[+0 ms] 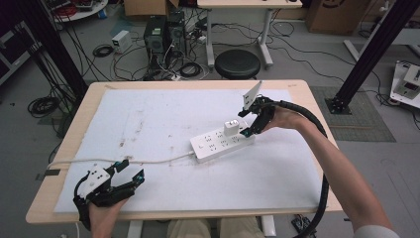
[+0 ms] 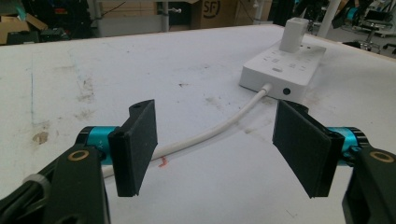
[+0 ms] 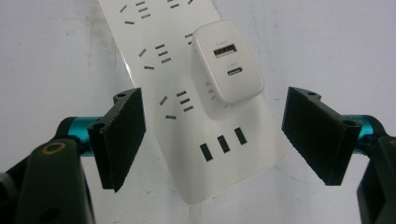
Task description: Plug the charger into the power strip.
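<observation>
A white power strip point(image 1: 223, 143) lies aslant on the white mat, right of the middle. A white USB charger point(image 1: 231, 127) stands plugged into it near its far right end. My right gripper point(image 1: 249, 130) hovers just over that end, open. In the right gripper view the charger point(image 3: 228, 70) sits ahead of the gripper point(image 3: 219, 135), apart from both pads, with the strip point(image 3: 187, 121) below. The strip's white cable point(image 1: 148, 161) runs left across the mat. My left gripper point(image 1: 131, 169) rests open at the front left. In the left gripper view the cable point(image 2: 210, 135) lies past this empty gripper point(image 2: 217, 149).
The white mat point(image 1: 163, 114) covers most of a wooden table point(image 1: 317, 109). A black stool point(image 1: 237, 63) stands beyond the far edge. Computer cases and tangled cables point(image 1: 163, 39) sit on the floor behind. Black frame posts point(image 1: 369, 54) rise at both sides.
</observation>
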Available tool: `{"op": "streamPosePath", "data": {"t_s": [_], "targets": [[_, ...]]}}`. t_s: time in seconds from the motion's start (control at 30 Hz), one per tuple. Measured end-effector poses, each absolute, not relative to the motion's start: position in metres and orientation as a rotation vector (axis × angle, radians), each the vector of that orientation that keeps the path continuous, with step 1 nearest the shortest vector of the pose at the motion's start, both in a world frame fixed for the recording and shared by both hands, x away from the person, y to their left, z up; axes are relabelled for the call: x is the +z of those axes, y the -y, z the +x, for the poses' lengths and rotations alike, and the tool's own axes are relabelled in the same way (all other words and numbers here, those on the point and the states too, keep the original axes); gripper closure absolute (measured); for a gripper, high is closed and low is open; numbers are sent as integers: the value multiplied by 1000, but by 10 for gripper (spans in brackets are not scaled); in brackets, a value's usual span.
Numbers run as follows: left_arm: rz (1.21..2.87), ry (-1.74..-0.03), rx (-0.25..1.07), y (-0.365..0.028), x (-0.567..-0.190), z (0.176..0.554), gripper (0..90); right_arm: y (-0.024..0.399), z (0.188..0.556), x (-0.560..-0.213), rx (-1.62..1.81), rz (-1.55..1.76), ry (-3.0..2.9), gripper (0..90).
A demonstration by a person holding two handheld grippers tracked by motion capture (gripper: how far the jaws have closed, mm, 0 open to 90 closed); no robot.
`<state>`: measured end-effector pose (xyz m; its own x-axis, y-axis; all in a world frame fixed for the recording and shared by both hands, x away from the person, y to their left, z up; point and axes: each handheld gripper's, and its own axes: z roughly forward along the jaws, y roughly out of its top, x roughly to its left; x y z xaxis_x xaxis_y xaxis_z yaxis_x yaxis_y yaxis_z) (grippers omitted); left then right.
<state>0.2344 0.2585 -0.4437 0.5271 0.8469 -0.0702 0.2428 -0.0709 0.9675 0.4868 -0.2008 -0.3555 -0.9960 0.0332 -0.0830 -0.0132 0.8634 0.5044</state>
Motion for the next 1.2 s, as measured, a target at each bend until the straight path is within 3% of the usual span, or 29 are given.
{"op": "streamPosePath", "data": {"t_s": [0.53,1.2], "targets": [[1592,-979,660,-264,-442,239,307,247,424,-358,1044,411,-2652,221],[1621,-970,675,-262,-436,241,307,289,321,-407,1387,872,-2175,221]]}}
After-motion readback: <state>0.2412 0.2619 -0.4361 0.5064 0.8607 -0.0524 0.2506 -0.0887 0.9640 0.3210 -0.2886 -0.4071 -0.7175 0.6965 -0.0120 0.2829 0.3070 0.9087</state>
